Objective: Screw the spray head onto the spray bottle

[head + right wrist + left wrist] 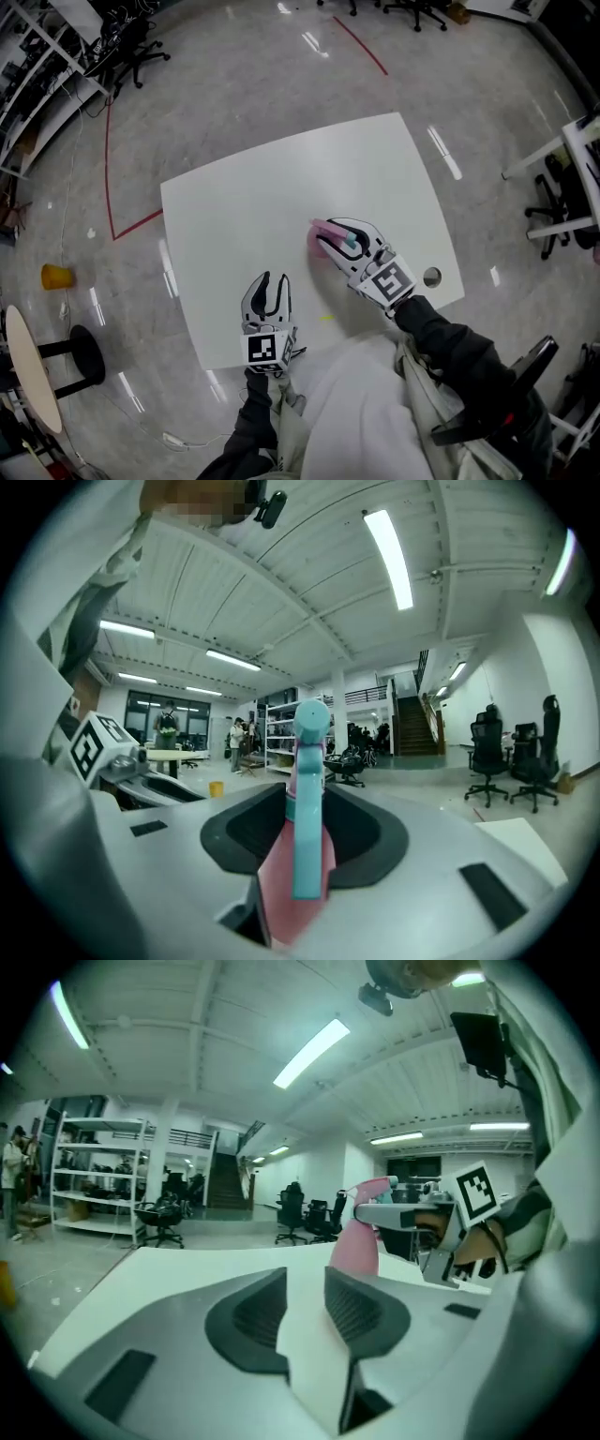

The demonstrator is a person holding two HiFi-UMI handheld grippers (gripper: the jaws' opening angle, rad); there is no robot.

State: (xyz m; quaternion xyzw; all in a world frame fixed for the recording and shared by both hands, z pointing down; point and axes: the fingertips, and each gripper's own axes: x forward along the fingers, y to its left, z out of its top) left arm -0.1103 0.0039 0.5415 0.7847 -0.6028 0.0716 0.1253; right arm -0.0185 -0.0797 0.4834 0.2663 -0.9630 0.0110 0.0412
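Bright, even ceiling strip lights [389,560] glare off the glossy floor [234,84]; fisheye edges bend and darken.

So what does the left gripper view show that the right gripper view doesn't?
Only the left gripper view: a look along the left gripper, its jaws slightly apart with nothing between them, and the right gripper seen from outside.
Only the right gripper view: the right gripper's jaws pressed on the pink spray bottle, and the teal trigger running down its front.
Both: the pink spray bottle and a staircase in the background.
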